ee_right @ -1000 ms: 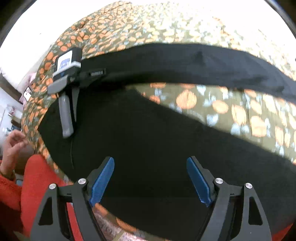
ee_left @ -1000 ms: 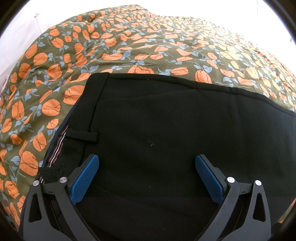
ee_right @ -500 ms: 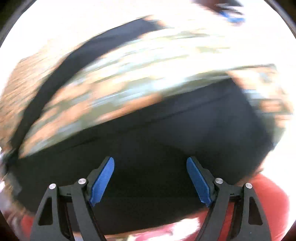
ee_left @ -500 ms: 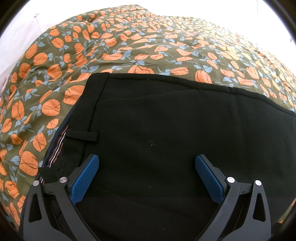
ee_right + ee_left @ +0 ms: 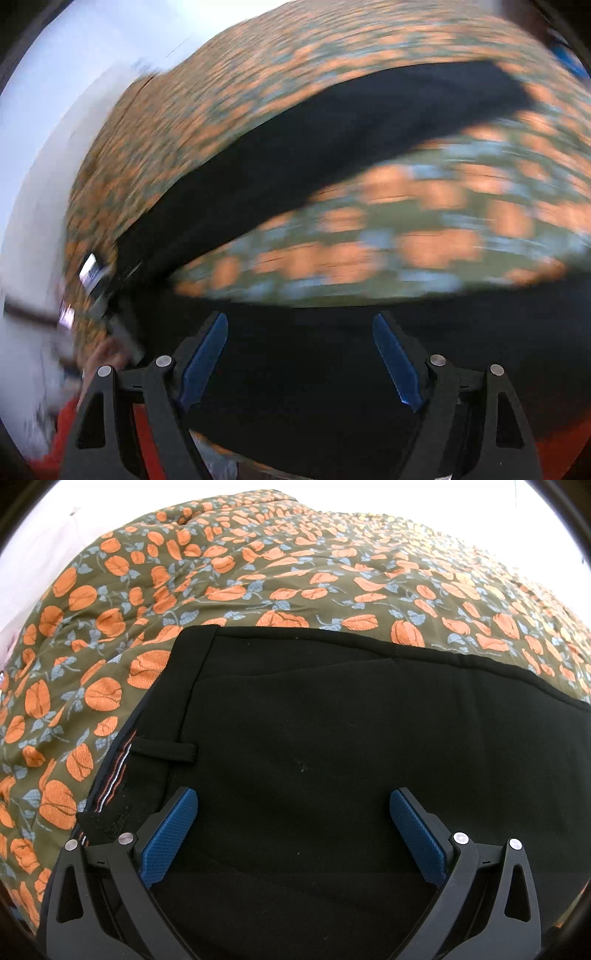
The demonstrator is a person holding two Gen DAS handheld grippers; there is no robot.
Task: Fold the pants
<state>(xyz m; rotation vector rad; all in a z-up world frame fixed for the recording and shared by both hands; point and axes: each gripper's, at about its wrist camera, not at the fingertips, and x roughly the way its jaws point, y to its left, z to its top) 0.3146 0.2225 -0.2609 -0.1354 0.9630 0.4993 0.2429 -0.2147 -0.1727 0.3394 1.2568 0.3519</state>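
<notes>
- A quilted olive-green bedspread (image 5: 258,583) printed with orange flowers and grey-blue leaves is seen filling the background of both wrist views; in the right wrist view it is smeared by motion blur (image 5: 406,243).
- A pair of black fabric pants (image 5: 332,720) is laid flat on the bedspread. In the left wrist view the waistband end is shown at the left, with the upper edge running rightward across the frame.
- In the right wrist view, two dark bands of the pants (image 5: 332,140) are seen with a strip of bedspread exposed between them; finer detail is lost to blur.
- The left gripper (image 5: 291,827), black-framed with blue textured pads, is held above the black cloth near the waistband. Its jaws are spread wide, and nothing is gripped between them.
- The right gripper (image 5: 299,354), of the same build, is shown over the nearer dark band. Its jaws are likewise set wide apart, with no fabric pinched.
- A black belt loop (image 5: 166,751) is seen lying across the waistband, beside a striped inner lining (image 5: 112,779) exposed at the edge.
- A red sleeve (image 5: 59,435) is glimpsed at the lower left of the right wrist view.
</notes>
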